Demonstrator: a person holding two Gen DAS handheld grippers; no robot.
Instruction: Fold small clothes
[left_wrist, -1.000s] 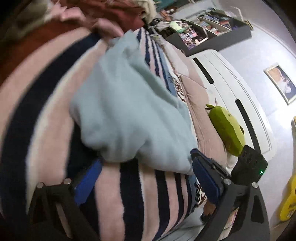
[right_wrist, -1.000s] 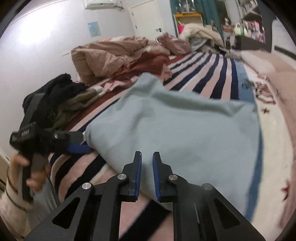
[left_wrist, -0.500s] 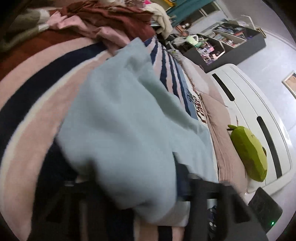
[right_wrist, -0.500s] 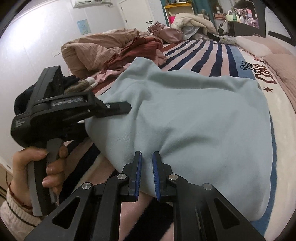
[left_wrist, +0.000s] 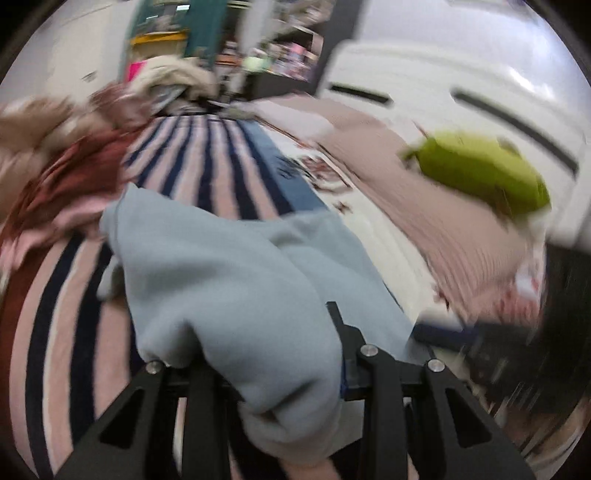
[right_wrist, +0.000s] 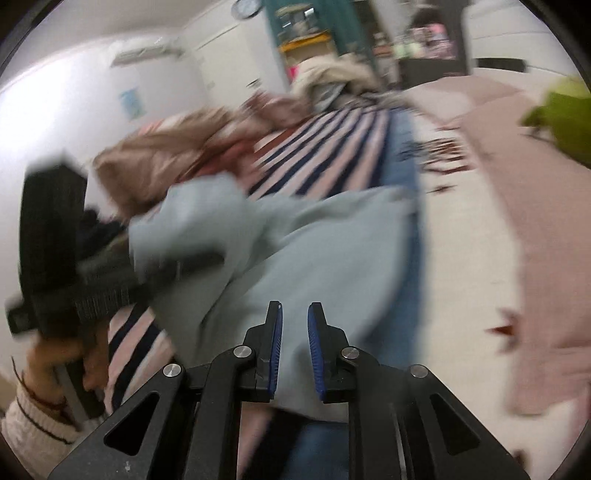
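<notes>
A light blue fleece garment lies on the striped bedspread. Its near edge bunches between my left gripper's jaws, which are closed on it; the left finger is hidden under the cloth. In the right wrist view the same garment is lifted at its left corner by the left gripper. My right gripper hovers over the garment's near edge, its blue pads a narrow gap apart with nothing between them. Both views are blurred by motion.
A heap of pink, red and brown clothes lies at the left of the bed. A green plush toy sits on a pink pillow at the right, by the white headboard. Shelves stand at the far end.
My left gripper went from open beside the garment to shut on its edge and lifted it. Both cameras swung right. My right gripper stayed nearly shut and empty.
</notes>
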